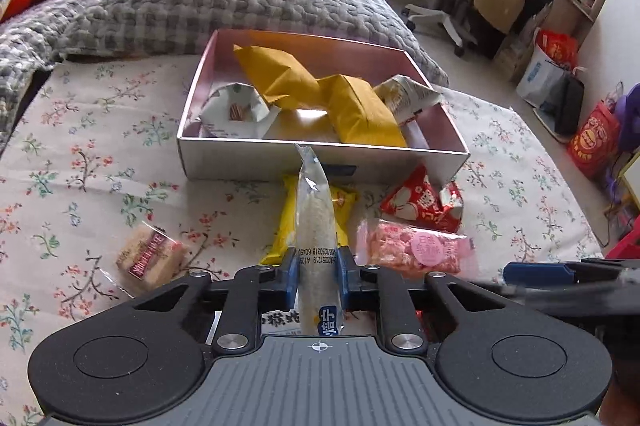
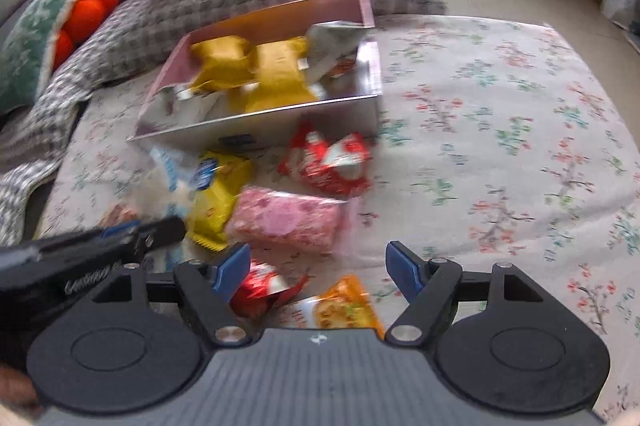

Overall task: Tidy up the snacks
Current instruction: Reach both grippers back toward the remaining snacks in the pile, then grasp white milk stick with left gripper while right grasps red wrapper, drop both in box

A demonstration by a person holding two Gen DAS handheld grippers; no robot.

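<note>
Two blue pads of the left gripper [image 1: 318,274] clamp a long clear-wrapped snack [image 1: 316,226], its long axis pointing away toward the open box [image 1: 320,155] on the floral sheet [image 1: 100,153]. Right gripper [image 2: 318,266] (jaws spread, holding nothing) hovers above loose packets, a pink packet [image 2: 286,218] just beyond it.

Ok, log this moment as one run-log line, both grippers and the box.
left gripper: shut on clear snack packet | right gripper: open, empty, above loose snacks | silver box: partly filled
</note>
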